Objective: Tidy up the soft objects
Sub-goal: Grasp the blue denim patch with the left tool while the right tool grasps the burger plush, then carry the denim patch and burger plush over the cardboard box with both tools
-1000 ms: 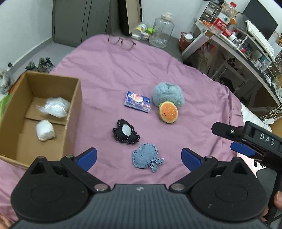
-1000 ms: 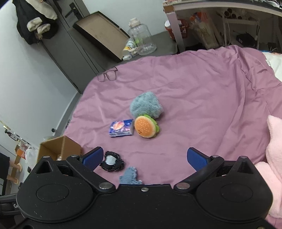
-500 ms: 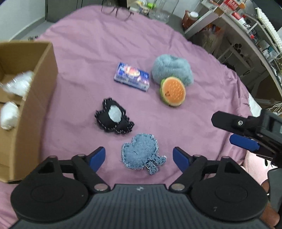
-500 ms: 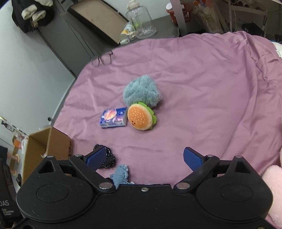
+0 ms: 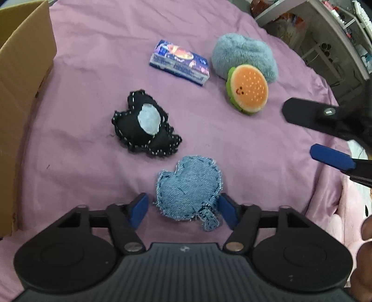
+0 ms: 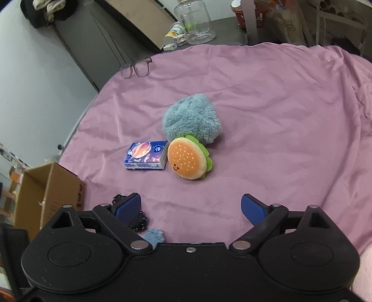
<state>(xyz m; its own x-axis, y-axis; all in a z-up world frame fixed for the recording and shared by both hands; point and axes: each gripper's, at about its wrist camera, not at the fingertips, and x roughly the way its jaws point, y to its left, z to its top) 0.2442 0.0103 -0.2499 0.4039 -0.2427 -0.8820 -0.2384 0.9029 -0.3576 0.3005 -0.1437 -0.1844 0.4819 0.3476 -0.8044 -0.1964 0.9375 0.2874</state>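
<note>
On the purple bedsheet lie a blue denim pad [image 5: 188, 192], a black stitched pad with a white patch [image 5: 144, 124], a burger plush [image 5: 247, 89], a grey-blue fluffy plush [image 5: 244, 55] and a blue tissue pack [image 5: 179, 61]. My left gripper [image 5: 184, 210] is open, its blue pads either side of the denim pad's near edge. My right gripper [image 6: 190, 208] is open and empty, short of the burger plush [image 6: 188, 160]; it shows at the right of the left wrist view [image 5: 325, 139]. The cardboard box [image 5: 21, 93] stands at the left.
Glasses [image 6: 136, 67] lie at the bed's far edge. A clear jug [image 6: 195, 21] and clutter stand on the floor beyond. A pink plush [image 5: 353, 209] lies at the right edge. Desk shelves [image 5: 337, 34] stand at the back right.
My left gripper has moved down and forward to the denim pad and narrowed around it. My right gripper has moved closer to the burger plush.
</note>
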